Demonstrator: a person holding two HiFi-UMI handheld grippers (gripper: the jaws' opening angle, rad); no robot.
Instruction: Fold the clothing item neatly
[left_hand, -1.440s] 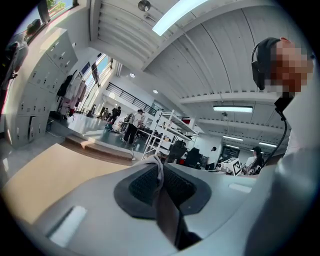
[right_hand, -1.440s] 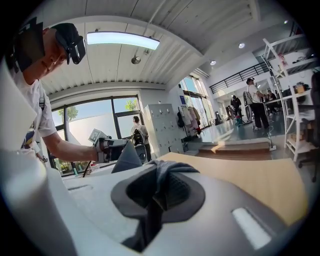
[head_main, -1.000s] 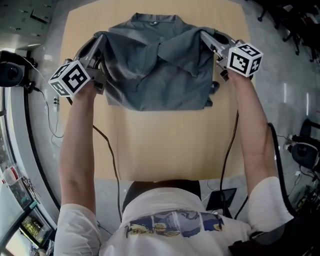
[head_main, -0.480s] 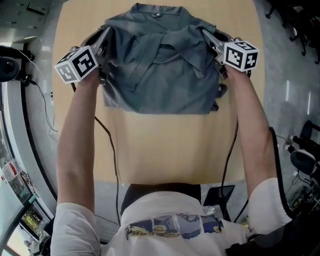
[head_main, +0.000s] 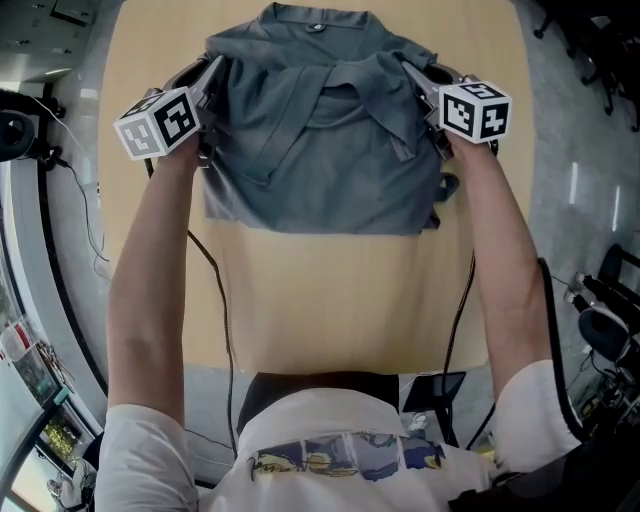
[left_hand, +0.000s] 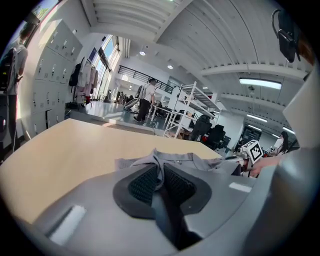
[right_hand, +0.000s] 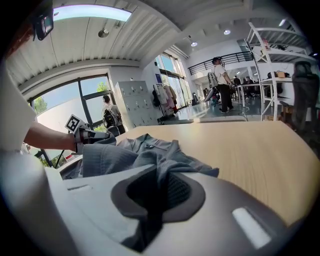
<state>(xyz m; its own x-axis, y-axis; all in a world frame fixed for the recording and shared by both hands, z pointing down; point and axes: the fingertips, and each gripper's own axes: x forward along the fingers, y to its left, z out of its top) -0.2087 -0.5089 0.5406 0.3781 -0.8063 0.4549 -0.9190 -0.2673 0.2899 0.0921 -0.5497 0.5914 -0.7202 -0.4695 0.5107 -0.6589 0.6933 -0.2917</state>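
A grey collared shirt (head_main: 320, 150) lies partly folded on the far half of the wooden table (head_main: 330, 290), collar away from me and sleeves crossed over the body. My left gripper (head_main: 213, 66) is shut on the shirt's fabric at its left side; in the left gripper view a grey fold (left_hand: 159, 172) is pinched between the black pads. On the shirt's right side my right gripper (head_main: 407, 68) is likewise shut on the cloth, and the right gripper view shows fabric (right_hand: 162, 175) clamped between its pads. Both grippers hold their folds low, near the collar end.
Cables (head_main: 225, 330) trail from both grippers across the table's near half. The table's round left edge (head_main: 108, 120) borders a grey floor. Office chairs (head_main: 600, 310) stand at the right. In the gripper views, shelving (left_hand: 192, 107) and people stand far behind.
Both grippers have carried the shirt's folded edge farther from me and lower toward the table. The shirt now lies more compact, its near hem straighter.
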